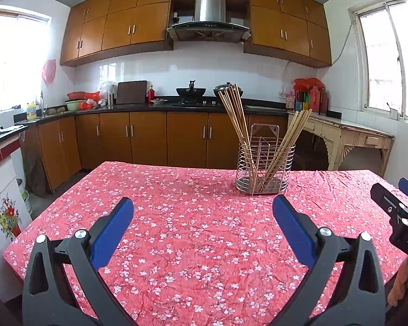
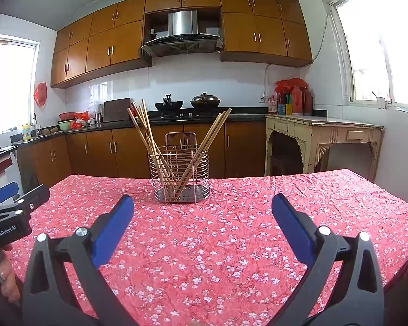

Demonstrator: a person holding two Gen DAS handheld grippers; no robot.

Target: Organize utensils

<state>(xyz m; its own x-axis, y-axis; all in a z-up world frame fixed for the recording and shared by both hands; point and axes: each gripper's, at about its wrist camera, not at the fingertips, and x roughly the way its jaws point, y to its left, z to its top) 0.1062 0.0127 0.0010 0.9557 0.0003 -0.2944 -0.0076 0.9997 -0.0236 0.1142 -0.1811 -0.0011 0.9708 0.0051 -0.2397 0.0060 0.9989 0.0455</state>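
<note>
A wire utensil holder (image 1: 265, 167) (image 2: 179, 175) stands upright on the table with the red floral cloth (image 1: 193, 241) (image 2: 231, 233). Several wooden chopsticks (image 1: 235, 114) (image 2: 144, 130) lean in it in two bunches, one to the left and one to the right (image 1: 291, 135) (image 2: 209, 138). My left gripper (image 1: 202, 206) hovers open over the cloth, short of the holder and left of it, with nothing between its blue pads. My right gripper (image 2: 202, 203) is open too, empty, with the holder just beyond its left finger. Each gripper shows at the edge of the other's view.
Behind the table run brown kitchen cabinets (image 1: 149, 138) with a black counter carrying woks (image 2: 174, 106) and bottles (image 2: 293, 100). A cream side table (image 2: 326, 133) stands at the right wall. A person's hand (image 2: 5, 277) holds the left gripper's handle.
</note>
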